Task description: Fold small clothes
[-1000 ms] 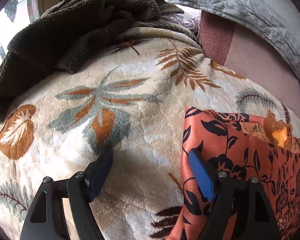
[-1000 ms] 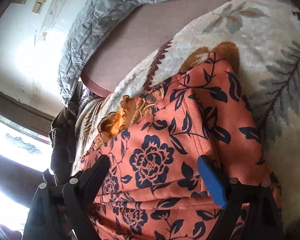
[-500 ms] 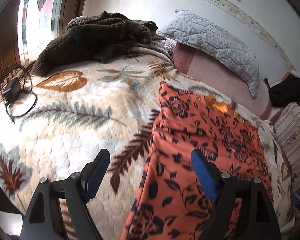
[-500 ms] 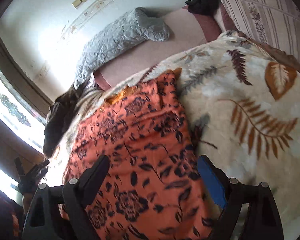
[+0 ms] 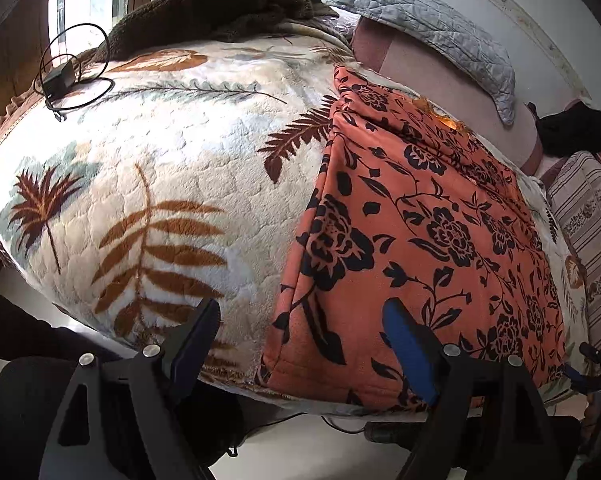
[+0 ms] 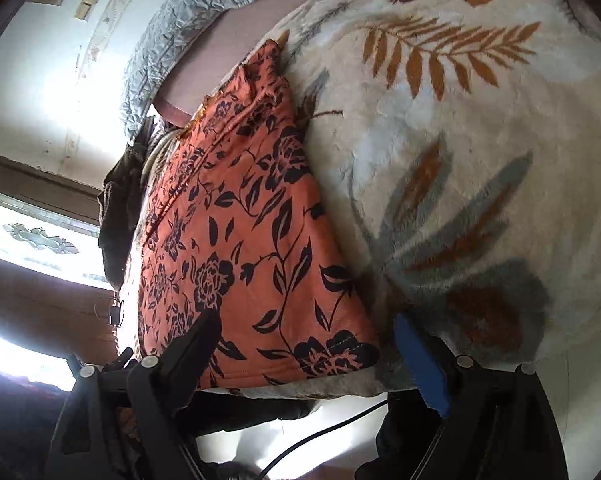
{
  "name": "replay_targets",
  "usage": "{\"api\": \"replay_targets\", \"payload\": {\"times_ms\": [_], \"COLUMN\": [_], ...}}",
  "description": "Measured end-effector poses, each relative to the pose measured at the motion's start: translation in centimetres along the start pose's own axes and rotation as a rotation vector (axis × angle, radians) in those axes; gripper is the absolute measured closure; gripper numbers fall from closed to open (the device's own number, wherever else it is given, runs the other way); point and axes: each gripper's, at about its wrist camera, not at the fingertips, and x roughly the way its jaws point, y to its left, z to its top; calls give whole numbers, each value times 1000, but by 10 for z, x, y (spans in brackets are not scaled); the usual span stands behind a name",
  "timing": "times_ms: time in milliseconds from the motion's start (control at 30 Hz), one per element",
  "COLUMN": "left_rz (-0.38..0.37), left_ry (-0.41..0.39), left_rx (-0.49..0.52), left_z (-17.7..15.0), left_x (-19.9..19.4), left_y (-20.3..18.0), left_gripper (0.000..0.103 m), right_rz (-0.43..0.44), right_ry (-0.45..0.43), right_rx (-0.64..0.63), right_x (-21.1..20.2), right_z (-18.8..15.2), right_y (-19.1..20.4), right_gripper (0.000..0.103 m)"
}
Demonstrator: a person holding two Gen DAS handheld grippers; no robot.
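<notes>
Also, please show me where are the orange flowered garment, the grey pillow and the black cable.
orange flowered garment (image 5: 440,216), left wrist view, middle of the cloth.
grey pillow (image 5: 440,28), left wrist view, middle of its quilted cover.
black cable (image 5: 60,76), left wrist view, on the adapter block.

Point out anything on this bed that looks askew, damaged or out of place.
The orange floral garment lies flat with fairly straight edges, near the blanket edge. Its far end shows a ragged bright-orange patch; whether trim or a tear is unclear. A black charger and cable lies loose on the blanket. Both grippers are open, holding nothing.
</notes>
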Motion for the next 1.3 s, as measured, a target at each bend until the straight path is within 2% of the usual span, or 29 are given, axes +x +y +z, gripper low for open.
{"api": "replay_targets", "payload": {"times_ms": [67,133,267,333,367,400,567,600,667,833,900,933,967,1033,1100,1167,1233,1300], "left_rz": [-20,-8,-26,-12,1,9,9,4,-21,11,35,19,9,6,-3,-13,-19,10], "left_ry": [29,45,44,57,88,125,117,119,120,113,111,116,123,114,83,52,67,106], "left_rx": [-3,-12,-16,-3,-1,-4,-9,-12,-23,7,20,19,15,21,25,36,43,32], "left_z": [0,1,2,2,2,1,1,0,1,-1,-1,-1,0,2,4,7,8,6], "left_x": [4,7,8,14,20,27,26,26,26,27,27,27,26,20,7,-2,3,18], "left_y": [1,1,0,-1,0,1,1,2,3,-3,-3,-3,-2,-4,-8,-11,-13,-11], "left_gripper": [20,20,20,33,57,75,75,72,66,66,86,91,96,97,97,97,96,92], "right_rz": [20,18,4,10,15,19,53,58,48,17,-54,-118,-159,-101,-90,-37,-11,-10], "right_ry": [35,55,86,103,110,117,145,149,162,178,185,193,197,208,174,146,120,160], "right_rx": [24,31,14,22,30,40,81,77,58,31,-22,-61,-75,-11,-42,-49,-48,-34], "right_x": [7,11,17,20,21,23,28,29,32,35,36,37,36,31,21,13,11,27], "right_z": [2,2,-1,1,2,2,5,6,7,11,10,9,9,9,7,6,10,12], "right_y": [-4,-6,-4,-6,-8,-11,-21,-21,-19,-12,-4,1,1,-6,2,12,16,11], "right_gripper": [35,40,39,39,39,39,36,35,34,34,47,67,82,94,94,94,91,90]}}
